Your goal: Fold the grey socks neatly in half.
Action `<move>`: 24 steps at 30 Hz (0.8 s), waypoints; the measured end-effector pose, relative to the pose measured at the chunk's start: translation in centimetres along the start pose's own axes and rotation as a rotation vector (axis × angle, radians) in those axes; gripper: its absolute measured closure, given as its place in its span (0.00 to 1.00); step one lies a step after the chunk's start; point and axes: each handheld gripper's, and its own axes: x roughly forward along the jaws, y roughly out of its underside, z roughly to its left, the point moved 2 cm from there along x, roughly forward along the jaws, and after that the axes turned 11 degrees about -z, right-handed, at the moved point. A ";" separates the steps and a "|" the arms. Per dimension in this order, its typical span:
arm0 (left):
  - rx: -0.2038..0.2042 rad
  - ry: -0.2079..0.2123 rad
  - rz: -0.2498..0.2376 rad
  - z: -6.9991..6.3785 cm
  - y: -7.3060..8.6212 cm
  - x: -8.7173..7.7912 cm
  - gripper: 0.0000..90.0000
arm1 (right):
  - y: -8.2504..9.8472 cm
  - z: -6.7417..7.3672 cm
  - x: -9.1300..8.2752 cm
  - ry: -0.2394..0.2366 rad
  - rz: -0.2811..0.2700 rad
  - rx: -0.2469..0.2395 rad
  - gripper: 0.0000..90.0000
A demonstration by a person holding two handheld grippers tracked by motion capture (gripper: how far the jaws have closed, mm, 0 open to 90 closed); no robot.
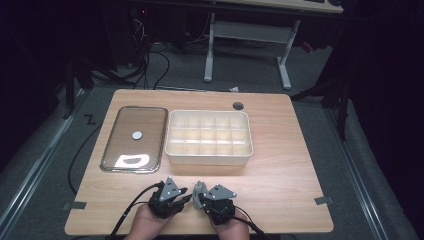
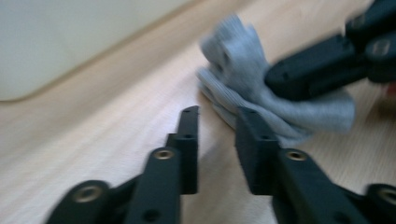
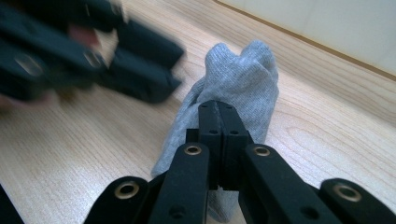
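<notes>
A small grey knitted cloth [image 1: 198, 189] is bunched up on the wooden table near its front edge, between my two grippers. My right gripper [image 3: 217, 110] is shut on the grey cloth [image 3: 243, 74], pinching a fold so the fabric stands up beyond the tips. My left gripper [image 2: 217, 116] is open, with bare table showing between its jaws. The cloth [image 2: 243, 70] lies just past its right-hand fingertip [image 2: 247, 121]. From above, the left gripper [image 1: 186, 197] points right and the right gripper [image 1: 201, 200] points left, their tips close together.
A white box [image 1: 209, 156] divided into several compartments stands at the table's middle. Left of it lies a clear, metal-rimmed lid [image 1: 112, 131] with a small white disc [image 1: 137, 134] on it. A cable hole [image 1: 238, 105] sits at the back edge.
</notes>
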 end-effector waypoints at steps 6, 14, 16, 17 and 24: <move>-0.046 -0.002 -0.084 0.5 -1.0 -0.9 0.65 | 0.1 0.2 0.1 0.010 -0.006 -0.012 1.00; -0.068 0.086 -0.116 -0.3 -2.9 -0.5 0.93 | 0.3 0.2 0.2 0.001 -0.025 -0.002 1.00; -0.077 0.117 -0.105 -0.9 -3.5 0.2 0.94 | 0.4 0.0 0.3 -0.011 -0.039 0.009 1.00; -0.067 0.127 -0.099 -1.2 -3.8 0.6 0.94 | 0.4 0.0 0.3 -0.011 -0.039 0.009 1.00; -0.056 0.133 -0.011 -1.2 -3.2 3.4 0.94 | 0.5 -0.1 0.3 -0.027 -0.046 0.013 1.00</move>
